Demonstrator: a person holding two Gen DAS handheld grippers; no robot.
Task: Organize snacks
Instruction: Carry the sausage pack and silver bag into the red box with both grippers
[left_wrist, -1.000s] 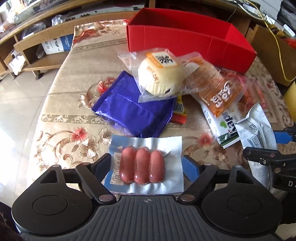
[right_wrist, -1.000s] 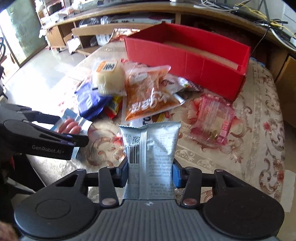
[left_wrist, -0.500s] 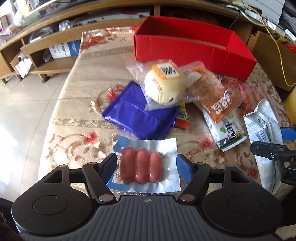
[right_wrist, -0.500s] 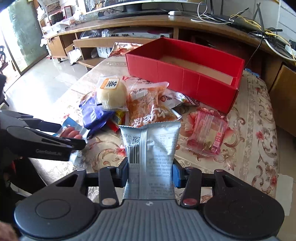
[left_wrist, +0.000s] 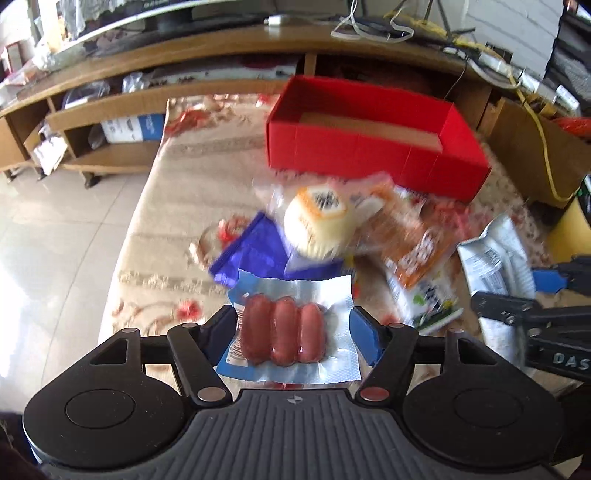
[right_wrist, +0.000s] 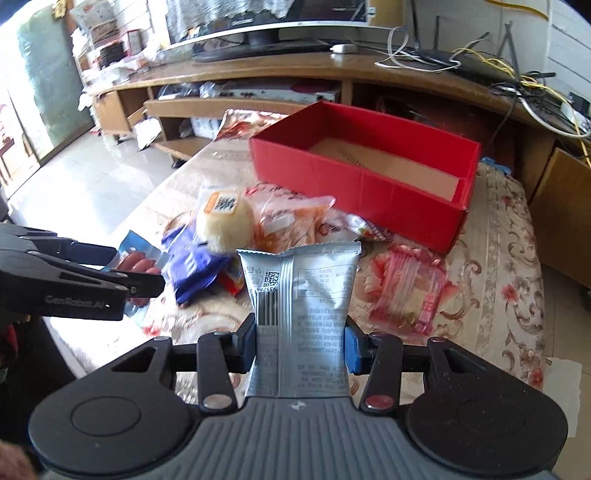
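Observation:
My left gripper (left_wrist: 293, 332) is shut on a clear pack of three sausages (left_wrist: 284, 332) and holds it above the table's near edge. My right gripper (right_wrist: 300, 341) is shut on a silver snack bag (right_wrist: 301, 295) and holds it upright above the table. An open red box (left_wrist: 373, 144) stands at the far side of the table; its brown floor (right_wrist: 388, 166) shows in the right wrist view. Between the grippers and the box lies a pile: a wrapped round bun (right_wrist: 223, 218), a purple pack (left_wrist: 255, 254), an orange bag (left_wrist: 417, 243) and a pink pack (right_wrist: 410, 291).
The table has a floral cloth (right_wrist: 495, 258). A long wooden TV shelf (right_wrist: 258, 81) runs behind it, with cables (right_wrist: 517, 88) at the right. Tiled floor (left_wrist: 55, 236) lies to the left. The left gripper (right_wrist: 146, 286) shows in the right wrist view.
Both grippers have risen and tilted up with their packs still held. The box's inside and the shelf behind now show. The pile on the table has not moved.

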